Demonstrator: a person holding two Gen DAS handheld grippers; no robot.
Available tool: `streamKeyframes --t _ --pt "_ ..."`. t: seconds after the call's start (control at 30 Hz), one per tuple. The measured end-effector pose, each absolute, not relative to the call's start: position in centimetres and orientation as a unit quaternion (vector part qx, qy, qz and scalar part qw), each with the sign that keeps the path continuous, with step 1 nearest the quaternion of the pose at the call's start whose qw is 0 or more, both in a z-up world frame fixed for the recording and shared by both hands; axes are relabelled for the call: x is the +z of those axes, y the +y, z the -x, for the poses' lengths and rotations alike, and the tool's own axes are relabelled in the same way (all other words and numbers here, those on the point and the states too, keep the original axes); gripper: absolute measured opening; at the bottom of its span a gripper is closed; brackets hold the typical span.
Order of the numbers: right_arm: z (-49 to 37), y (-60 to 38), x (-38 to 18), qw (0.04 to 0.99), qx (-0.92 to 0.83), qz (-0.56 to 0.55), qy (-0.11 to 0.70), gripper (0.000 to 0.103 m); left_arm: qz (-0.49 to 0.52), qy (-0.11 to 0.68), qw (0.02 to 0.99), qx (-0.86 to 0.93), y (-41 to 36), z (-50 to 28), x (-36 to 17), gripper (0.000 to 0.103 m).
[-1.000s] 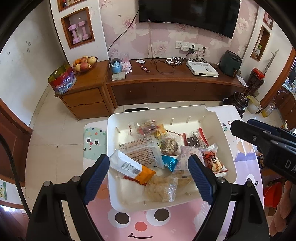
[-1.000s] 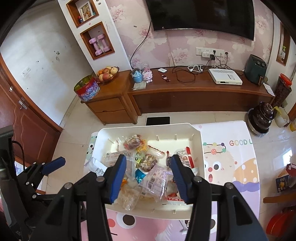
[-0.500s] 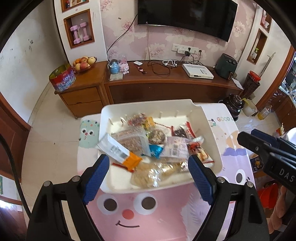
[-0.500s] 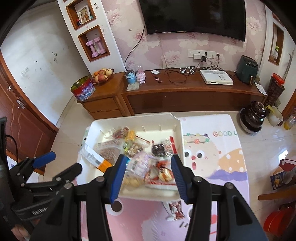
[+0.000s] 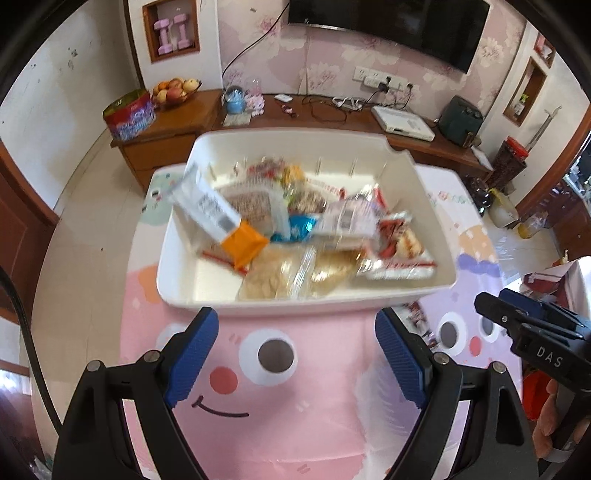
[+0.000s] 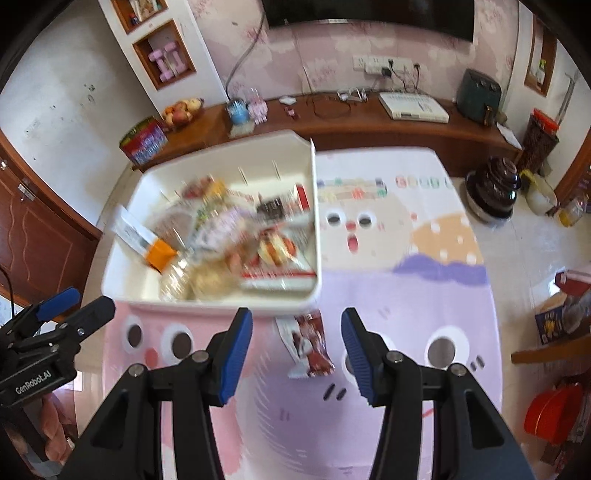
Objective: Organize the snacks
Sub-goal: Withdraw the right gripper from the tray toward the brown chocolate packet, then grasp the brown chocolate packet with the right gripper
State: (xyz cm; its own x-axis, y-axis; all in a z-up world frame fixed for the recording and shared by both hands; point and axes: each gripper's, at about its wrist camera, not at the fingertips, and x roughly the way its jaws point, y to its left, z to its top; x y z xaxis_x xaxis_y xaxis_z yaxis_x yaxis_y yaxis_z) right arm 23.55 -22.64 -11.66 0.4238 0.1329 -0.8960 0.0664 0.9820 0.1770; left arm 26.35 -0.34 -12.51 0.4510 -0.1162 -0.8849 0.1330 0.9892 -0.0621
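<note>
While hovering over the pink cartoon face on the table mat [image 5: 280, 373], left gripper [image 5: 295, 354] spread wide, blue pads [image 5: 192, 354] well apart, nothing between them. Just beyond its fingertips, the near wall of a white plastic bin [image 5: 306, 304], resting on the mat. Heaped inside the bin, wrapped snacks [image 5: 295, 229]: a white-and-orange packet [image 5: 221, 221] leaning toward the left wall, a blue wrapper [image 5: 301, 229], clear bags of pale crackers [image 5: 291, 273] against the near wall, a red-and-white pack [image 5: 399, 247] at the right. All blurred, print unreadable.

Right gripper [image 6: 297, 347] held at a narrower gap, jaws parted and empty, above the mat's lilac part. Between its blue pads [image 6: 236, 350] but lower, lying flat on the mat, a small dark-red snack packet [image 6: 308, 343], untouched, just outside the bin's near right corner [image 6: 314, 291]. At the left edge of the right wrist view, the other gripper and part of a hand [image 6: 51, 410] beneath it.

Farther back, a long wooden cabinet [image 5: 177, 122] along the wall, bearing a fruit bowl [image 5: 175, 90], a red tin [image 5: 129, 114] and a white set-top box [image 5: 402, 122]; above it a dark television [image 5: 388, 26].
</note>
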Motion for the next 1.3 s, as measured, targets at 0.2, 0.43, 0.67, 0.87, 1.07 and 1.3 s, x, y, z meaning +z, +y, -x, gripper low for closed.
streamKeyframes --t 0.2,0.43,0.67,0.87,1.07,1.3 --pt "-23.1 -22.5 -16.3 0.817 0.017 -0.093 0.569 0.051 -0.001 0.541 0.838 -0.067 -0.4 -25.4 -16.5 0.086" --pt "-23.3 -21.5 -20.5 0.798 0.018 -0.079 0.597 0.051 0.010 0.566 0.822 -0.062 0.2 -25.2 -20.0 0.086" --pt "-24.1 -20.5 -22.8 0.790 0.013 -0.059 0.610 0.051 0.023 0.580 0.813 -0.050 1.5 -25.3 -22.5 0.086" --pt "-24.3 -19.5 -24.0 0.791 0.006 -0.041 0.611 0.051 0.028 0.583 0.811 -0.042 2.2 -25.7 -23.0 0.086" --pt "-24.2 -17.4 -23.8 0.800 0.004 0.005 0.599 0.039 0.032 0.587 0.808 -0.040 2.6 -25.8 -23.4 0.086" --pt "-23.0 -16.9 -23.7 0.798 0.007 0.002 0.602 0.036 0.031 0.587 0.808 -0.043 3.1 -25.5 -23.1 0.086"
